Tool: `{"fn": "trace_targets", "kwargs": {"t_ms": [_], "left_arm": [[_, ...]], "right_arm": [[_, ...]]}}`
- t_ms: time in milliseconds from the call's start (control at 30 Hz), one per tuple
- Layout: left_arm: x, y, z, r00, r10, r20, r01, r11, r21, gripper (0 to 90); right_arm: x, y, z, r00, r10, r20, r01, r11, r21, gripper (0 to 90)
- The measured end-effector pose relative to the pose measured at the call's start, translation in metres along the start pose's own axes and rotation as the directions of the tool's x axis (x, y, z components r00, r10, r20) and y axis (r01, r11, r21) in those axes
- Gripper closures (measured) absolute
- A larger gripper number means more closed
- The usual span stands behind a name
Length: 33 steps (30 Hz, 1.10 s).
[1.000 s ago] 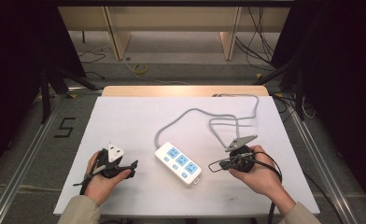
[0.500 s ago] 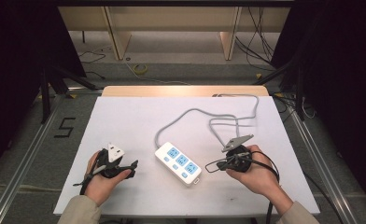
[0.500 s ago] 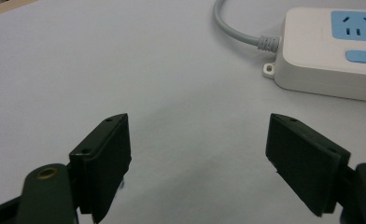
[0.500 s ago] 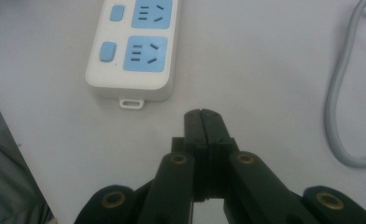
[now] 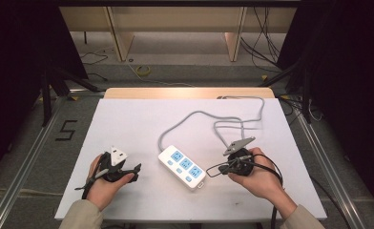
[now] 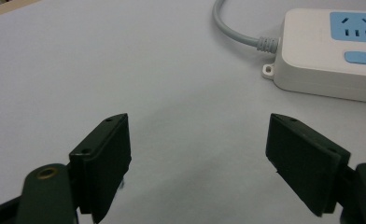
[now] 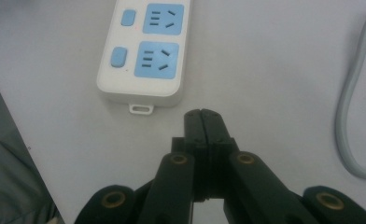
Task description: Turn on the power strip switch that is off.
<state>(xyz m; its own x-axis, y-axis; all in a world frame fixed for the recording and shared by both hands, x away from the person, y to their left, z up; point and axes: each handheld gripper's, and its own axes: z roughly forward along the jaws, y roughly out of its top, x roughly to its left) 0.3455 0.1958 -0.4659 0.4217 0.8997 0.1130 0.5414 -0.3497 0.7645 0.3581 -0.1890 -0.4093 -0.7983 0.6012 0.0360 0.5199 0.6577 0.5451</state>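
While both hands are rested on the white bench (image 5: 128, 114) at its near edge, a gripper is held in each. The left gripper (image 5: 136, 171) is seen at about 7 o'clock on the bench in the high view, with its jaws pointed toward 3 o'clock. In the left gripper view, the jaws of the left gripper (image 6: 197, 161) are spread wide, and nothing but bare bench is seen between them. A white block is carried on top of this gripper. The right gripper (image 5: 212, 170) is held at about 5 o'clock, with its jaws pointed toward 9 o'clock and a grey plate (image 5: 238, 143) borne on top. In the right gripper view, the jaws of the right gripper (image 7: 203, 122) are pressed together with nothing pinched, their tip just short of the strip's near end.

Between the two grippers, the power strip (image 5: 181, 166) is laid flat on the bench, slanted from 10 o'clock to 4 o'clock, touched by neither gripper. Blue sockets and blue buttons are shown on the power strip (image 7: 146, 46), and a small mounting tab is seen at its end. From the far end of the strip, the grey cord (image 5: 190, 117) is run toward 12 o'clock, looped across the far right of the bench, and led off its far edge.
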Motion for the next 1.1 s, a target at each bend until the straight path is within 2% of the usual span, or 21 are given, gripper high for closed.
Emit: {"fn": "trace_targets", "kwargs": {"t_ms": [1100], "left_arm": [[0.0, 0.0, 0.0, 1.0, 0.004, 0.002, -0.004, 1.0, 0.004, 22.1]], "right_arm": [[0.012, 0.018, 0.01, 0.9991, -0.03, -0.029, 0.031, 0.999, 0.023, 90.0]]}}
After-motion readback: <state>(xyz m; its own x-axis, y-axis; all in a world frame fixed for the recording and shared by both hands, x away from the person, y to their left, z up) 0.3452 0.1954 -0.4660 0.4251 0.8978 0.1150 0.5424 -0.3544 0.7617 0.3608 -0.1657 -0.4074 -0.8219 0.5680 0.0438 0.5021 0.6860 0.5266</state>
